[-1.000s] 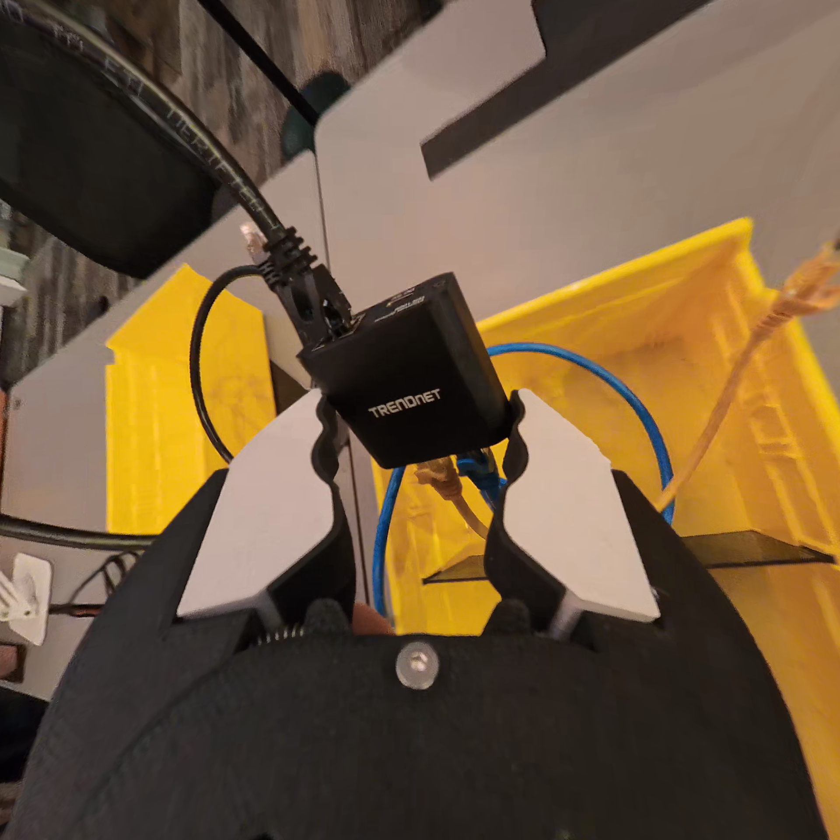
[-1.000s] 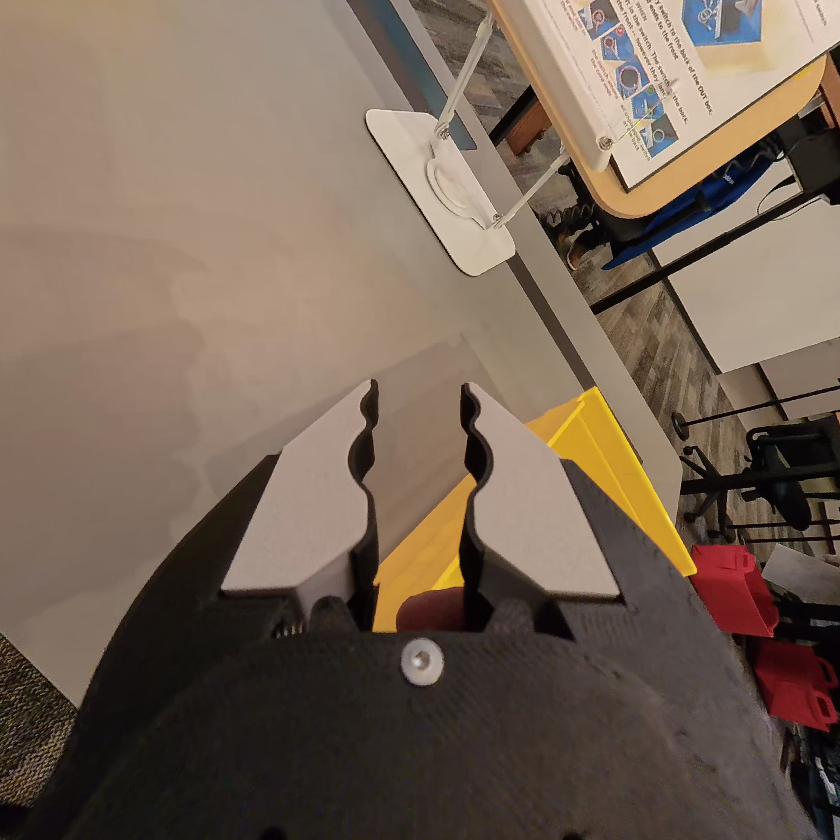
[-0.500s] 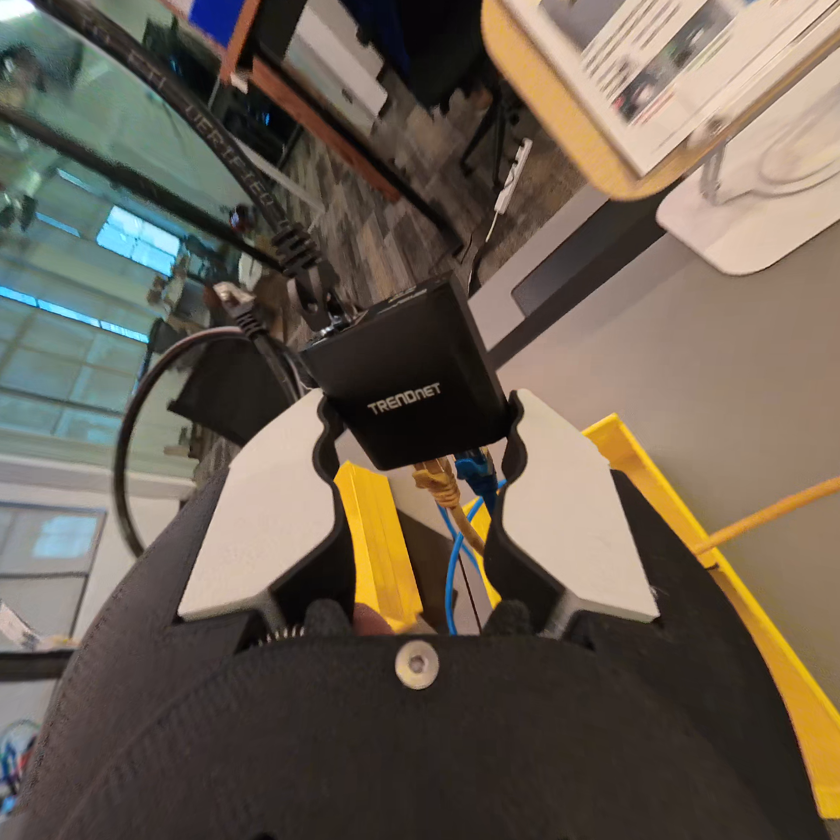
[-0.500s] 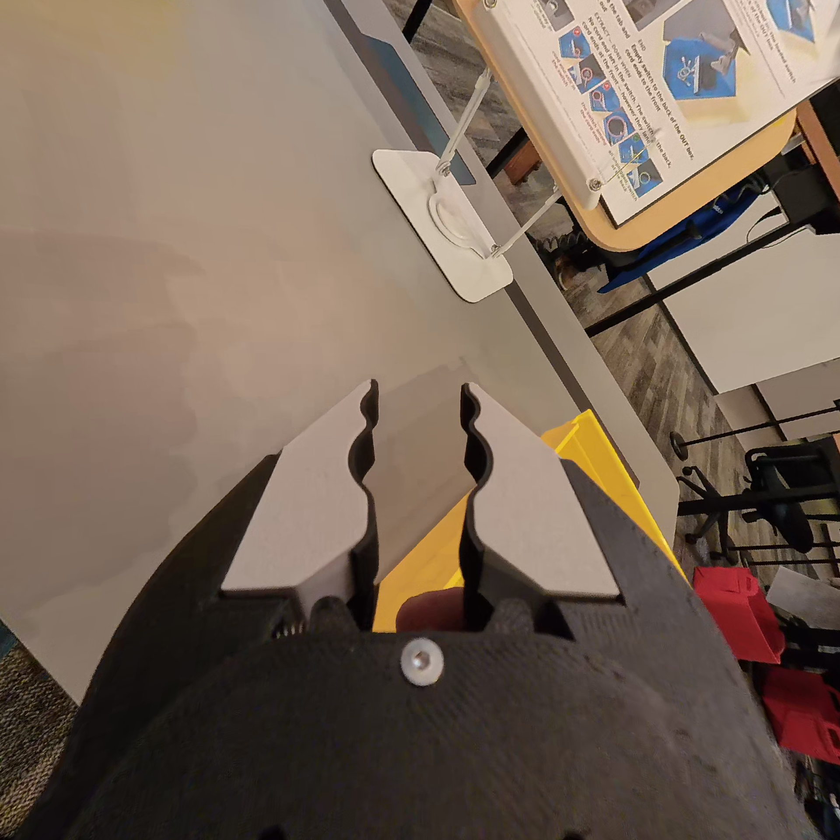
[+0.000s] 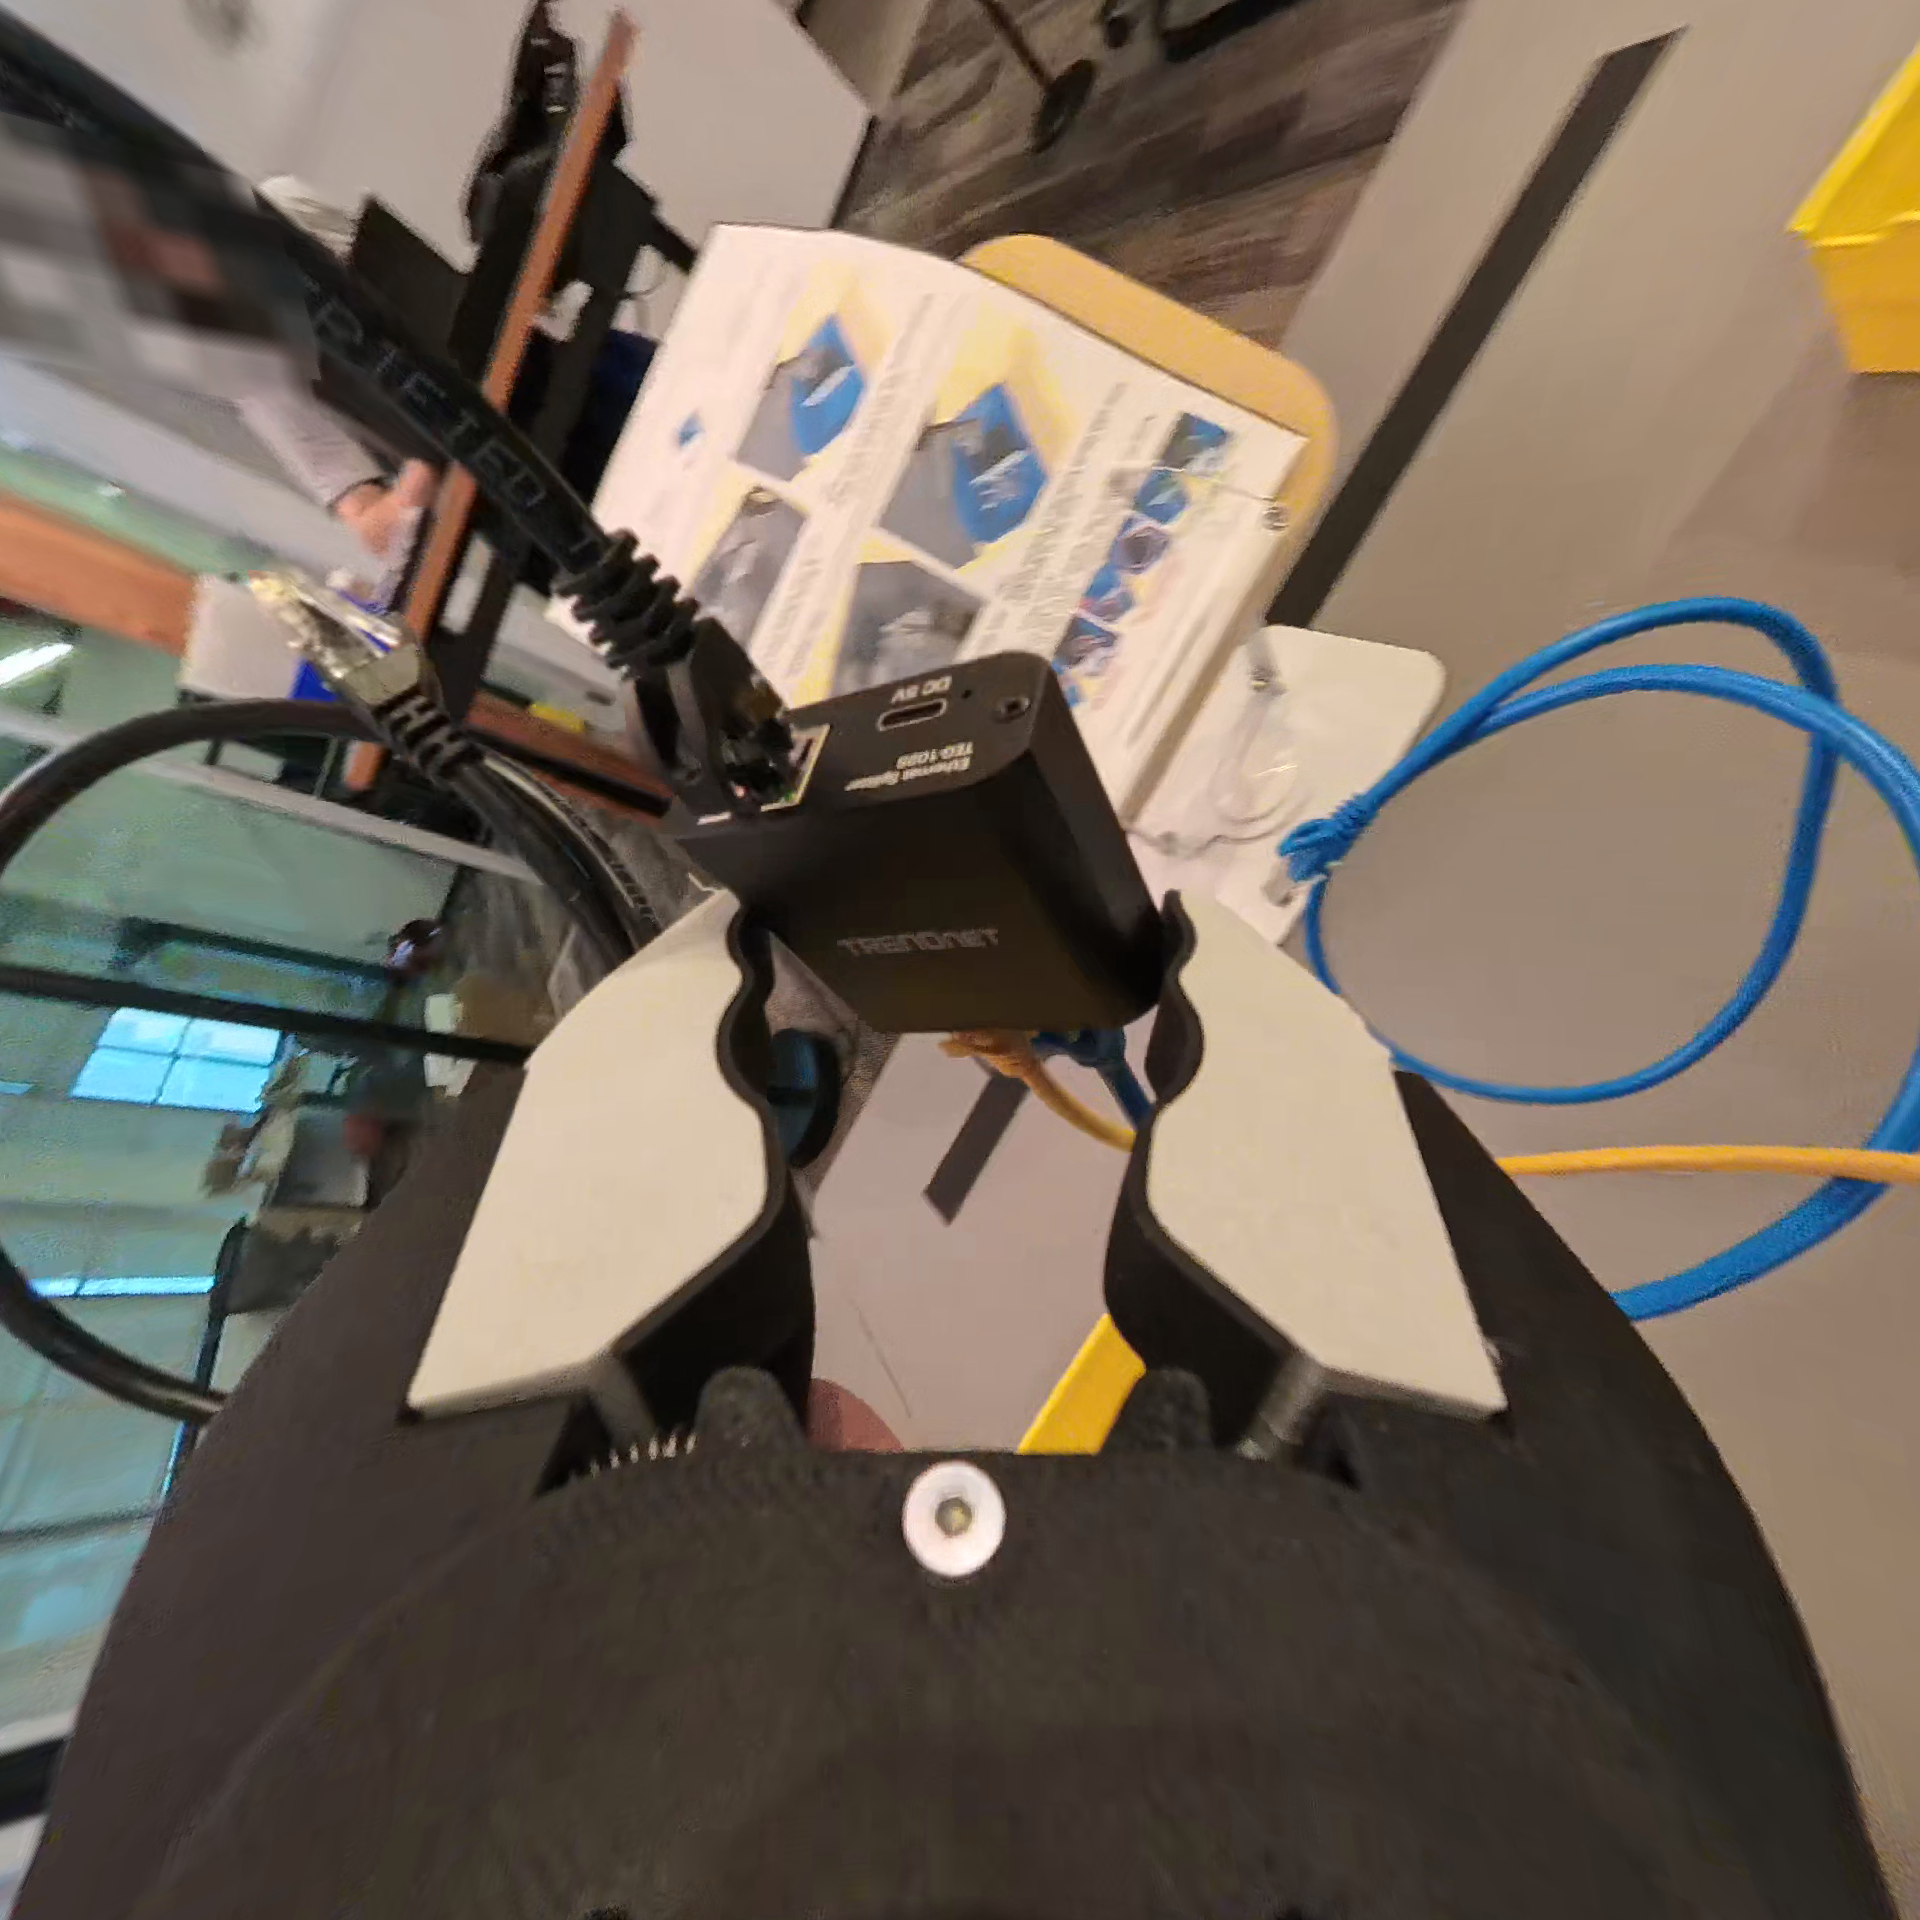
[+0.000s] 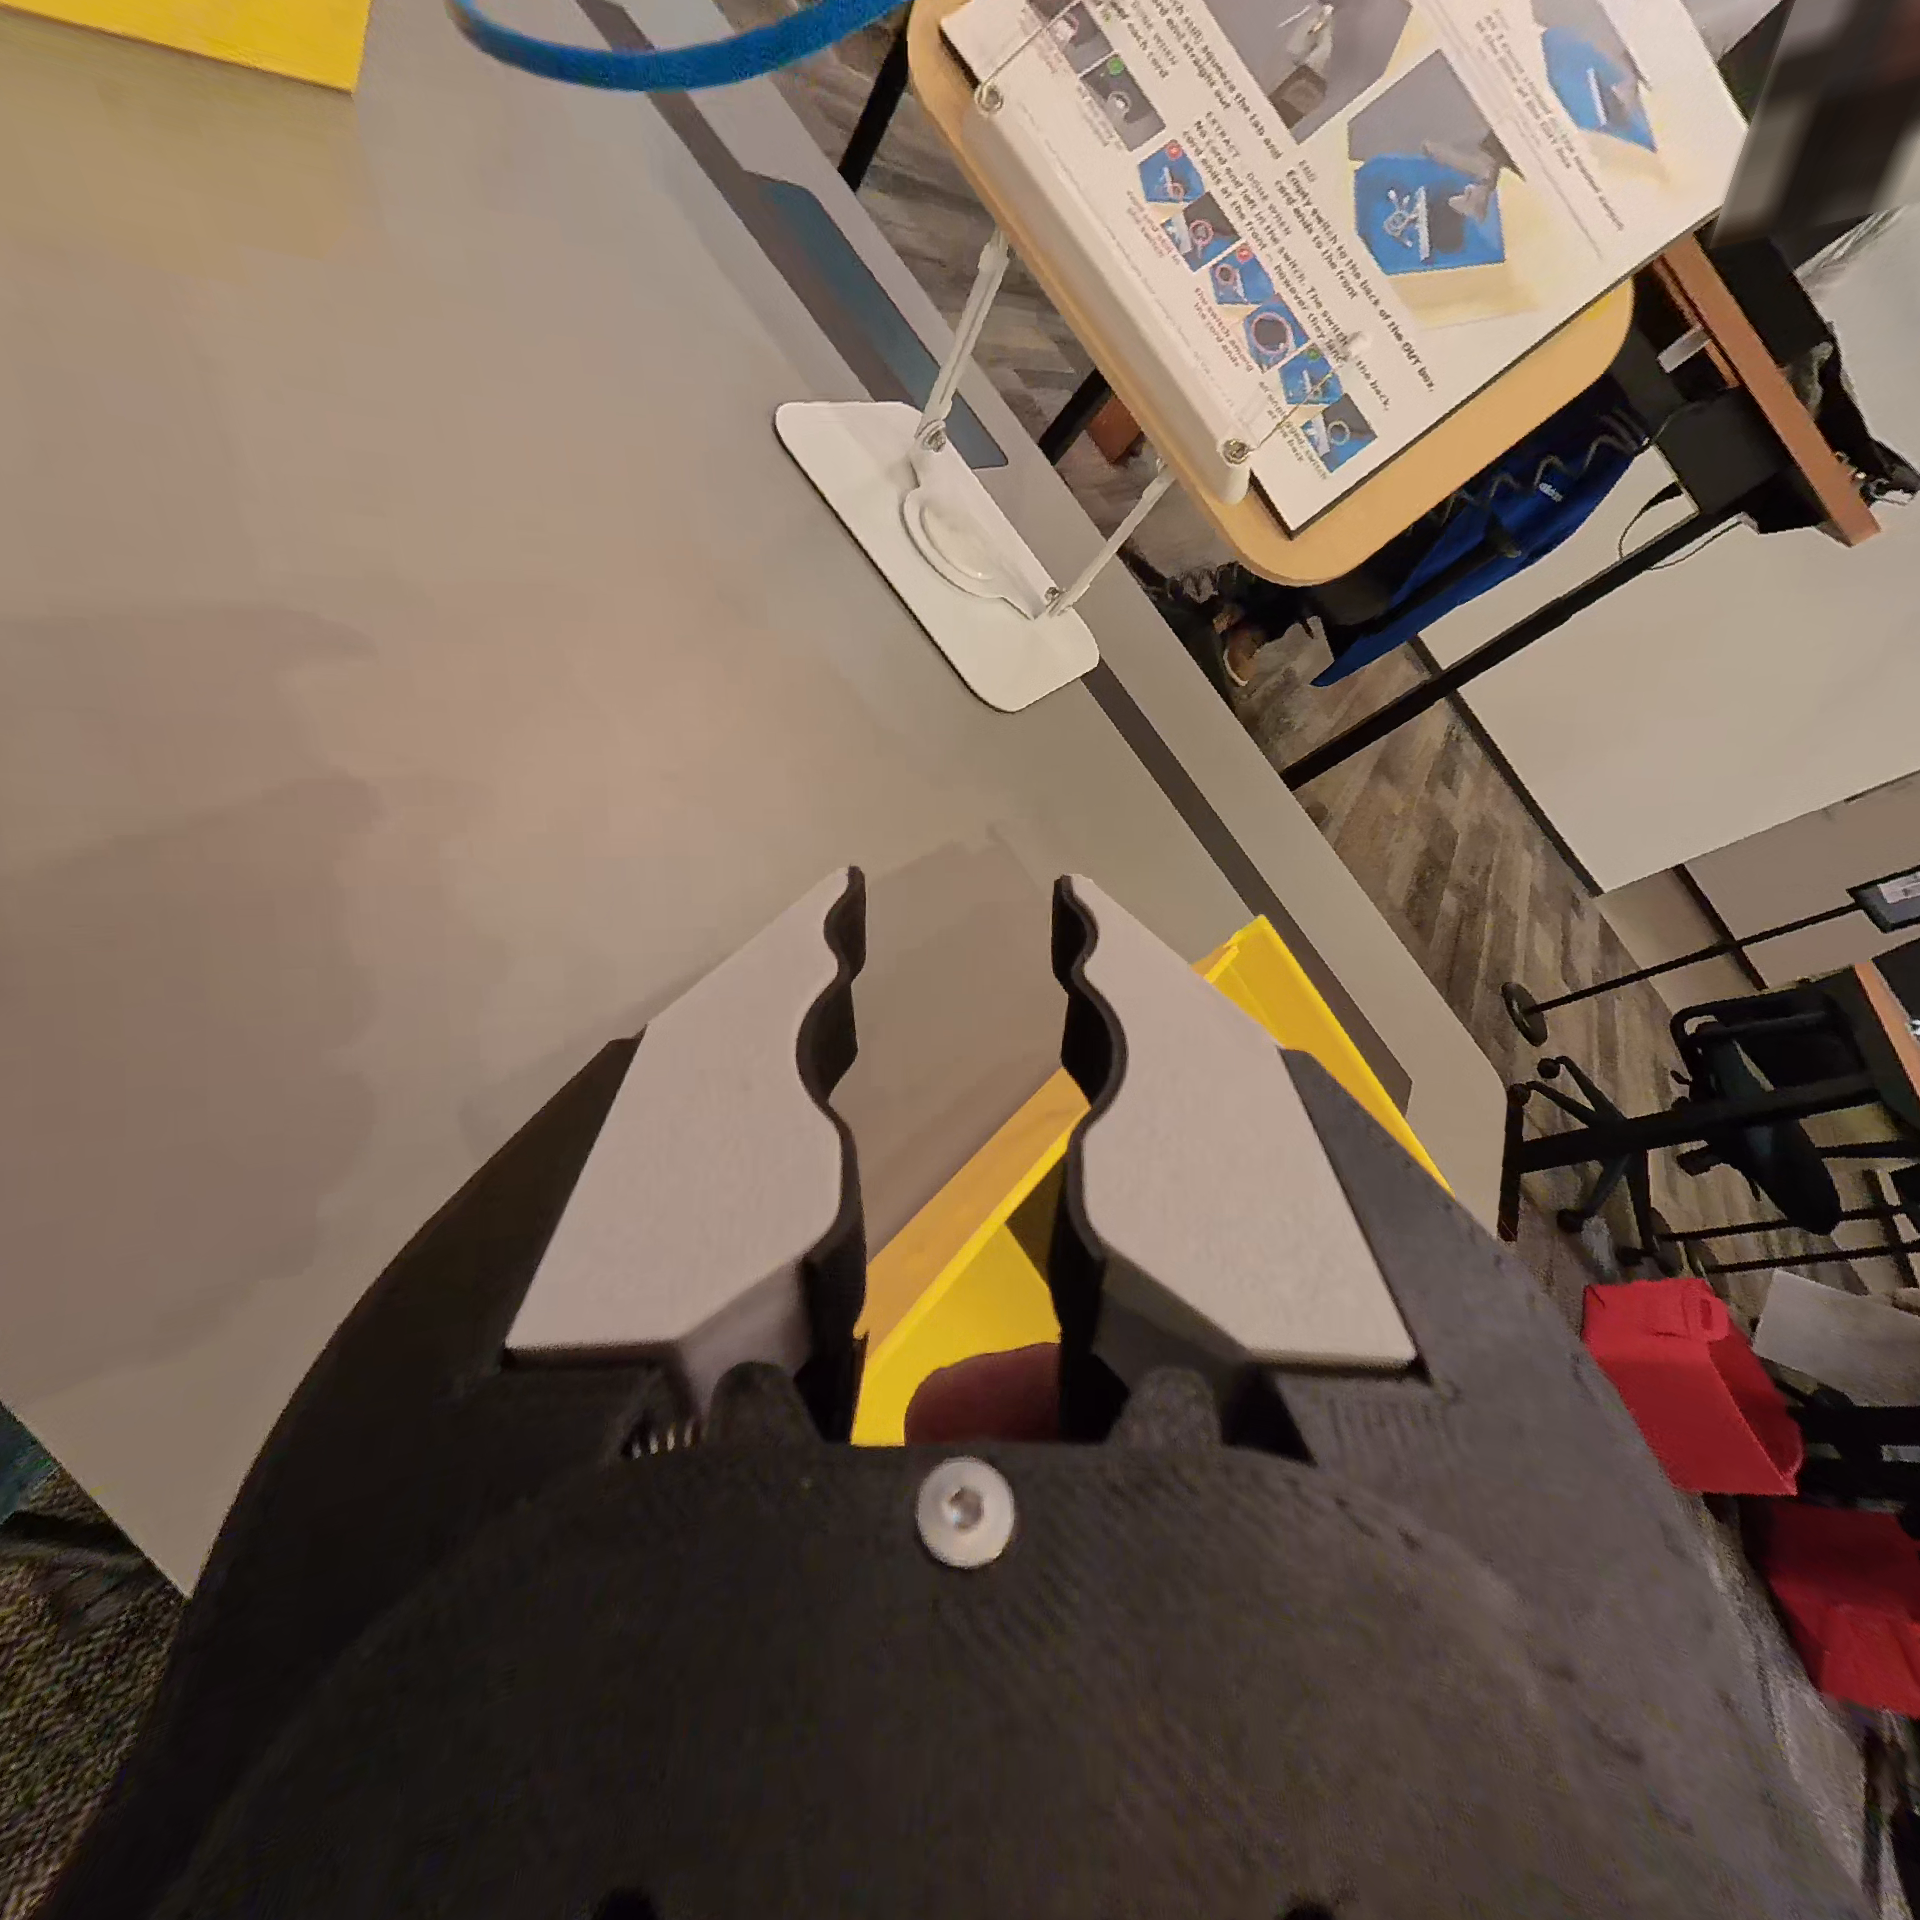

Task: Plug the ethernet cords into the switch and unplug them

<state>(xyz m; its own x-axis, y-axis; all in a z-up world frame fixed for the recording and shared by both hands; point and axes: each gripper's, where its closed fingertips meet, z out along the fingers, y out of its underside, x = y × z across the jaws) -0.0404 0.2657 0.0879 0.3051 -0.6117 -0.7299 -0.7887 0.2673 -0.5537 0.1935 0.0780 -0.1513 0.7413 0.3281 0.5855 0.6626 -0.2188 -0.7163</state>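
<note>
Left gripper (image 5: 961, 940): clamped on the sides of a small black box-shaped plastic switch (image 5: 940, 873), held up off the table, fingertips pressing its near end.
Switch, far face: black ribbed ethernet plug (image 5: 717, 717) seated in the port at 10 o'clock of the box; thick black cord (image 5: 436, 426) rising from it toward 11 o'clock.
Loose black cord (image 5: 156, 748): looping at 9 o'clock, its clear-tipped plug (image 5: 332, 639) free in the air, just beside the seated plug.
Switch, near face: orange ethernet plug (image 5: 997, 1060) and blue ethernet plug (image 5: 1091, 1049) sitting side by side under the box, between the two fingers, partly hidden by it.
Blue ethernet cord (image 5: 1558, 883): coiled in loops at 3 o'clock, one free blue end hanging inside the loop.
Orange ethernet cord (image 5: 1704, 1162): running out to 3 o'clock, crossing the blue loop.
Right gripper (image 6: 956, 904): narrow gap between the grey fingers, nothing between them, hovering over the grey table top (image 6: 364, 623).
Yellow plastic bin (image 6: 977, 1247): directly under the right gripper, largely hidden by its fingers; rim showing toward 4 o'clock.
White stand with printed instruction sheet (image 6: 1351, 208): at 1 o'clock in the right wrist view, white flat base (image 6: 935, 551) resting near the table edge.
Red plastic bins (image 6: 1683, 1392): on the floor at 4 o'clock, beyond the table edge.
Blue cord strip (image 6: 665, 62): at 12 o'clock, top edge of the right wrist view.
</note>
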